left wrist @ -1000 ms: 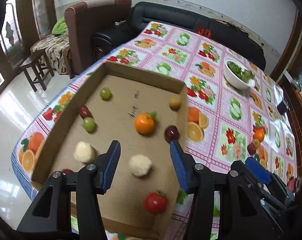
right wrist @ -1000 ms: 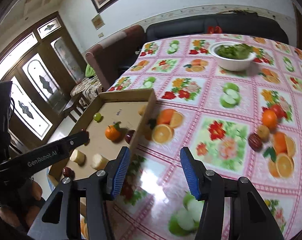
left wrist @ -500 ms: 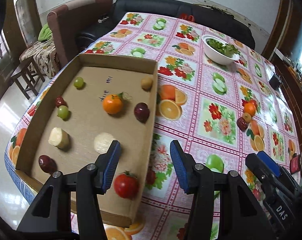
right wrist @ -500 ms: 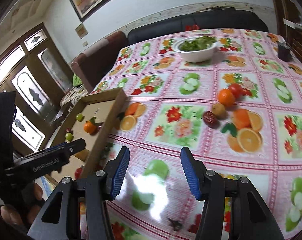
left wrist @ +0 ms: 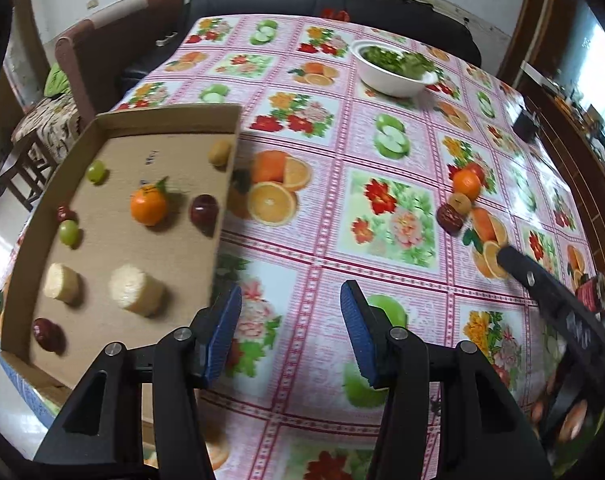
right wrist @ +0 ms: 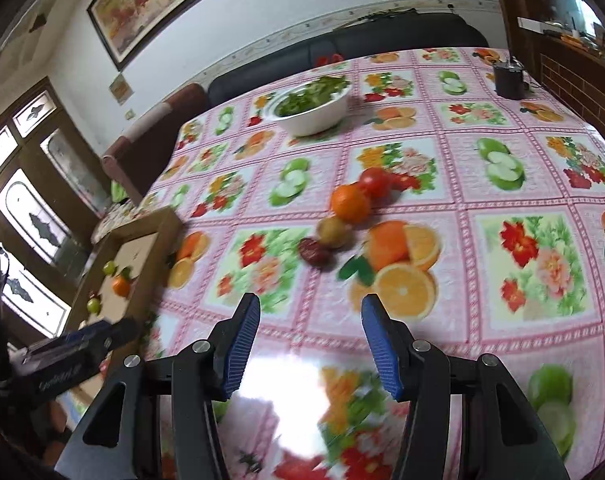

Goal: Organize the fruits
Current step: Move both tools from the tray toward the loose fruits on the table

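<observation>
Four loose fruits are sitting together on the tablecloth (right wrist: 482, 184), well apart from the cardboard tray (left wrist: 226, 184): an orange (right wrist: 349, 203), a tomato (right wrist: 375, 182), a yellowish fruit (right wrist: 334, 232) and a dark red fruit (right wrist: 315, 253). Both the right gripper (right wrist: 308, 342) and the left gripper (left wrist: 290, 332) are hanging with jaws spread and empty. Fetching looks to be in hand; next, the right gripper is needing to descend over one fruit.

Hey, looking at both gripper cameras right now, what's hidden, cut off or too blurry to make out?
- Shallow cardboard tray: left wrist view, near corner hidden behind the left gripper.
- Red tomato: right wrist view, blurred; in the left wrist view mostly hidden behind the orange.
- Right gripper: left wrist view shows only one blurred finger; lettering unreadable.
</observation>
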A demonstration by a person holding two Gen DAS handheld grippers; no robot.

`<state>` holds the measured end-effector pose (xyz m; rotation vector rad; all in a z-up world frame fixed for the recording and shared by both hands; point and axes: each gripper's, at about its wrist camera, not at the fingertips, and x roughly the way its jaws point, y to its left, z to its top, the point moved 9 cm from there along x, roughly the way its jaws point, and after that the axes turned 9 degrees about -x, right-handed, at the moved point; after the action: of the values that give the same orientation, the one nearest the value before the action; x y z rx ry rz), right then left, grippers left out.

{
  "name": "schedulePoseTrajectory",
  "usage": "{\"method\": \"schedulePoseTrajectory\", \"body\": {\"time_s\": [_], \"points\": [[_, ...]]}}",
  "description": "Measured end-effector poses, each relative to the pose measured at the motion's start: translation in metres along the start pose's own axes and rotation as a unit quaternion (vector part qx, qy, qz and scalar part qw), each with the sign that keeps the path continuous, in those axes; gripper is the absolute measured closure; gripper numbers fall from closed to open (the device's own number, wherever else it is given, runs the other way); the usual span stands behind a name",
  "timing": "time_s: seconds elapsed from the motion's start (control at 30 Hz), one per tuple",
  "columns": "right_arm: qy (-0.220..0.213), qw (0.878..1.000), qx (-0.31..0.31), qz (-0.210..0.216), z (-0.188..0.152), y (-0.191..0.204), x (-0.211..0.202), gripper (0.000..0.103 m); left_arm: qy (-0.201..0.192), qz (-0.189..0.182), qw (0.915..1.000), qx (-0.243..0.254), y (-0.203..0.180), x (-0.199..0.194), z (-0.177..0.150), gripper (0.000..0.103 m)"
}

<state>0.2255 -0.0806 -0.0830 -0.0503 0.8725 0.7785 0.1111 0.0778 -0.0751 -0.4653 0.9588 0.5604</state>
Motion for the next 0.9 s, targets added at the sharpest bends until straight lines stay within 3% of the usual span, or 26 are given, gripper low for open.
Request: {"method": "schedulePoseTrajectory", "body": {"time_s": [0.27, 0.43, 0.6, 0.73, 0.83, 0.9], "points": [[-0.003, 0.998, 0.064, -0.013, 0.04, -0.046, 0.035, 0.048, 0.013, -0.029, 0.9991, 0.027, -0.031, 0.009, -0.003, 0.053], [-0.013, 0.996, 0.072, -0.054, 0.066, -0.063, 0.058, 0.053, 0.018, -0.05, 0.997, 0.057, -0.062, 0.02, -0.002, 0.053], [0.006, 0.996, 0.072, -0.056, 0.077, -0.066, 0.082, 0.054, 0.038, -0.064, 0.993, 0.092, -0.095, 0.039, -0.002, 0.053], [0.021, 0.997, 0.065, -0.031, 0.076, -0.063, 0.097, 0.055, 0.036, -0.07, 0.9908, 0.11, -0.114, 0.052, 0.004, 0.053], [0.018, 0.998, 0.06, -0.031, 0.078, -0.064, 0.092, 0.072, 0.047, -0.078, 0.9903, 0.105, -0.122, 0.066, 0.011, 0.053], [0.011, 0.997, 0.072, -0.012, 0.078, -0.066, 0.084, 0.072, 0.055, -0.082, 0.9894, 0.106, -0.128, 0.074, 0.014, 0.053]]}}
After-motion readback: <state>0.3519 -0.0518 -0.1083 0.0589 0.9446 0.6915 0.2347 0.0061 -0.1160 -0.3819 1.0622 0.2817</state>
